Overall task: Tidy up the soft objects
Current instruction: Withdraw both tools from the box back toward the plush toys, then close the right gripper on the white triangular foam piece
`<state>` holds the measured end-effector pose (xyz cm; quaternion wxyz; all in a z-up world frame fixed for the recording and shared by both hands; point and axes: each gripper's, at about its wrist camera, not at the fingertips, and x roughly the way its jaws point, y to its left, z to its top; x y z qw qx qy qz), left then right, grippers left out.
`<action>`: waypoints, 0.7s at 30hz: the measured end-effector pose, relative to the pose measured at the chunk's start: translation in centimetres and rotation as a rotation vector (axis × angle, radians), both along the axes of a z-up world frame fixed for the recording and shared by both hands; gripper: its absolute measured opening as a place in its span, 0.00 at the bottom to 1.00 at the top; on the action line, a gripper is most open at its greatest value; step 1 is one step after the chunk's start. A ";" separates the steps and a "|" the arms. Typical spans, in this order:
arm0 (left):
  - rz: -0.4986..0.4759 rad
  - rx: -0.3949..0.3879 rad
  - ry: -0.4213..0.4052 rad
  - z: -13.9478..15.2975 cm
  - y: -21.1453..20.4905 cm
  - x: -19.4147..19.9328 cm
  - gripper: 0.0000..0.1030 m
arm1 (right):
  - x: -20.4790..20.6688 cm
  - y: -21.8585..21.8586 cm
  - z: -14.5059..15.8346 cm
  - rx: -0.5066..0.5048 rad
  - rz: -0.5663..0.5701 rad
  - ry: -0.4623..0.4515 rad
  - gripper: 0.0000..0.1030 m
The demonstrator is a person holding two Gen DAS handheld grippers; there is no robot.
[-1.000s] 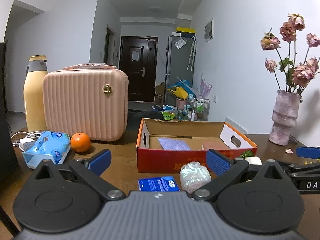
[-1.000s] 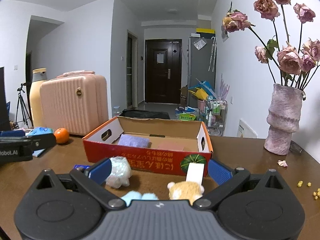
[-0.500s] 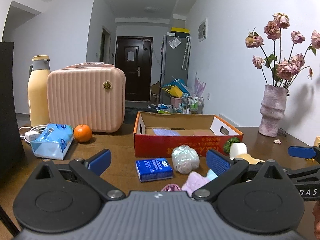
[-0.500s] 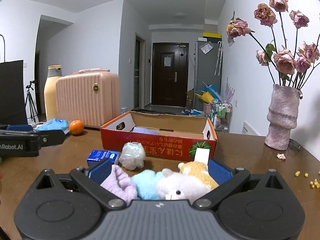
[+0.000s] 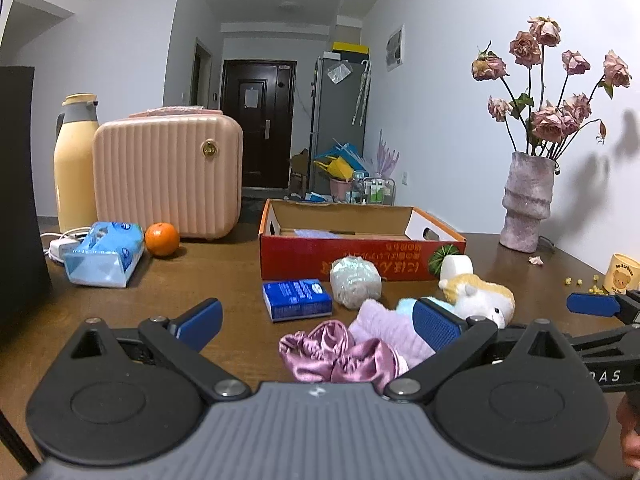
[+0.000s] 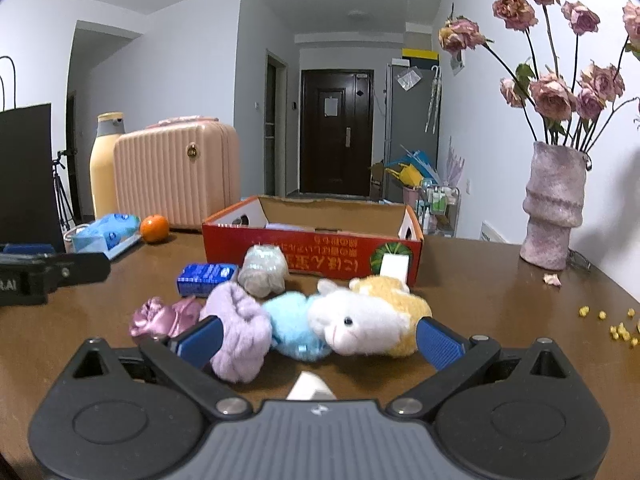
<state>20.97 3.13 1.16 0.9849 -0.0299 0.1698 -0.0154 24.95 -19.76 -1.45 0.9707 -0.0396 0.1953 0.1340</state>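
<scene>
Only on left view yellow cup (image 5: 624,278), right tool (image 6: 318,340) wide, plush toy (image 6: 360,322) between

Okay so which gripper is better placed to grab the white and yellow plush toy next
Right. The right gripper is open with the plush toy lying directly between its fingers. The left gripper, also open, faces the purple satin scrunchie, with the toy off to its right.

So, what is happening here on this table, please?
A person holds a gripper in each hand over a brown wooden table, sorting soft things. The right gripper is open around a white and yellow plush animal, next to a light blue fluffy piece and a lilac fluffy roll. The left gripper is open near a shiny purple satin scrunchie. The open red cardboard box waits behind.
</scene>
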 end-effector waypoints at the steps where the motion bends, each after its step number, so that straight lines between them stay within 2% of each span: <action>1: 0.001 0.000 0.001 -0.1 0.1 -0.1 1.00 | -0.1 0.0 -0.2 -0.005 0.001 0.005 1.00; 12: -0.011 -0.005 0.012 -0.2 0.2 -0.1 1.00 | -0.1 0.8 -1.1 -0.050 0.008 0.036 1.00; 18: -0.010 -0.007 0.045 -0.6 0.2 0.6 1.00 | 0.7 1.4 -2.1 -0.090 0.011 0.096 1.00; 21: -0.011 -0.008 0.060 -0.8 0.1 0.8 1.00 | 1.6 1.7 -3.0 -0.096 0.021 0.142 0.93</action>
